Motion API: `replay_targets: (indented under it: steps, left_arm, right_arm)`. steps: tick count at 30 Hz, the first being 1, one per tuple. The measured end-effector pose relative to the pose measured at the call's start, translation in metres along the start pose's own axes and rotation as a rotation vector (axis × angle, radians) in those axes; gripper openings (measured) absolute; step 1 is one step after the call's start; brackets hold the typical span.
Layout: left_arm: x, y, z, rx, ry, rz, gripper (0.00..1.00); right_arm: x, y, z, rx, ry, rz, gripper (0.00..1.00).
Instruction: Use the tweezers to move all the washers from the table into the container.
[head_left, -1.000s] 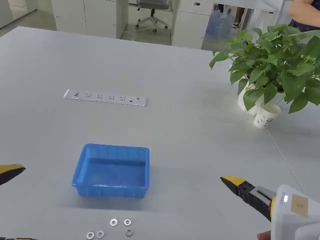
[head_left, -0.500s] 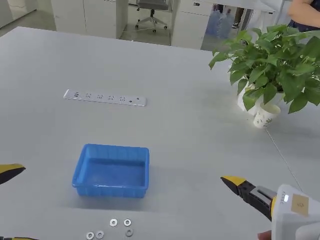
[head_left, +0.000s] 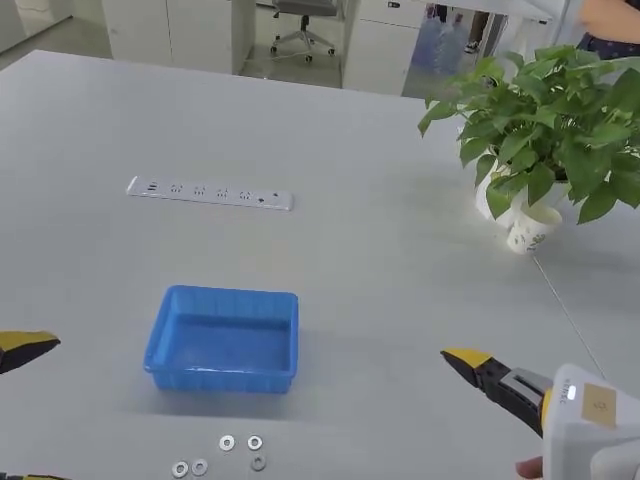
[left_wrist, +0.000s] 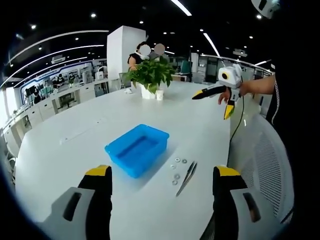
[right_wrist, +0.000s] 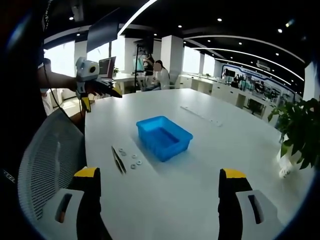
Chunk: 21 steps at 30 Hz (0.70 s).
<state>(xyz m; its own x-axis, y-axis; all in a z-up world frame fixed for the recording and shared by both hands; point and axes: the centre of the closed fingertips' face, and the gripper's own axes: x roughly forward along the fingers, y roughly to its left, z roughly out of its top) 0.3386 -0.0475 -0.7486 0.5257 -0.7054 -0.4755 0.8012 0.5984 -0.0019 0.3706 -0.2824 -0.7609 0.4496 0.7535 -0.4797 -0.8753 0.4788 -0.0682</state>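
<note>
Left tongs (left_wrist: 163, 172) and right tongs (right_wrist: 160, 175) were held wide open, empty. Washers (head_left: 227, 443) were seen lower centre, beside tweezers (left_wrist: 186, 176), near the bench (head_left: 380, 260) edge, just below the blue container (head_left: 220, 381); open bench was seen beyond.

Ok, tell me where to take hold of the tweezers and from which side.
Take the tweezers mid-length from straight above, fingers of the right gripper closing across their narrow width: they lie flat on the table, long and thin, washers close beside them.

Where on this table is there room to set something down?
Wide bare stretch between the tray and the plant, and another beyond the power strip. Crowded at the near edge, where washers and tweezers lie before the tray.
</note>
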Motion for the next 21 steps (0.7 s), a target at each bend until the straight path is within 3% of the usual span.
replay_targets:
  steps: [11,21]
  left_arm:
    - [0.012,-0.014,-0.016,0.076,0.076,-0.108,0.67]
    - [0.022,-0.019,-0.040,0.158,0.180,-0.185,0.55]
  right_arm:
    - [0.003,0.003,-0.001,-0.023,0.009,0.022,0.96]
    - [0.010,0.009,-0.004,-0.043,0.031,0.053,0.95]
